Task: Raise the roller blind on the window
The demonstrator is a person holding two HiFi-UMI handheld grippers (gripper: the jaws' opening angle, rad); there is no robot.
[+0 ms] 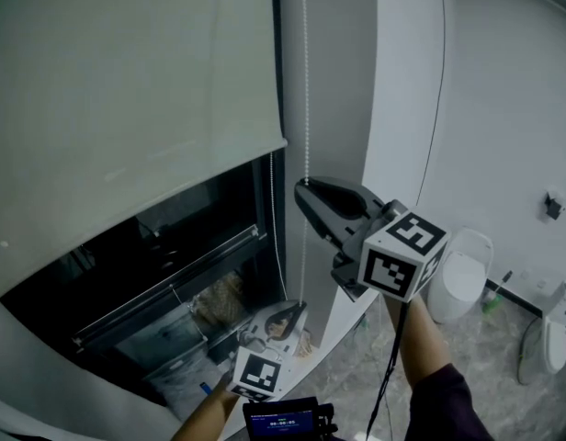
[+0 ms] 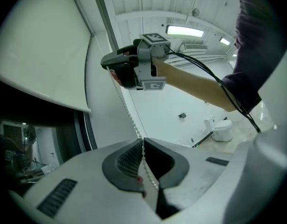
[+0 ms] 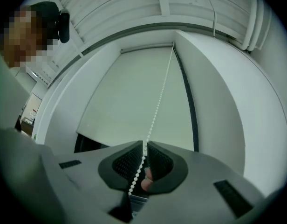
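A pale grey-green fabric roller blind (image 1: 127,99) fills the upper left of the head view. It covers the top of the dark glass window (image 1: 164,255), and the lower part of the pane is bare below its slanting bottom bar. Just right of the blind's edge, a thin white plastic bead chain (image 1: 306,81) hangs straight down.

Low on that chain is the left gripper (image 1: 288,320), grey with a black-and-white marker cube. It is clenched on the chain: in the left gripper view its jaw tips meet with the beads nipped between them.

Higher up and a little to the right, the right gripper (image 1: 302,189), held on an outstretched forearm, grasps the same chain. In the right gripper view its tips are drawn in to a narrow slit that the beads fill. From there the chain runs taut up to the blind's top right corner.

Further right is a plain white wall (image 1: 503,108), with a white toilet (image 1: 462,283) at floor level.
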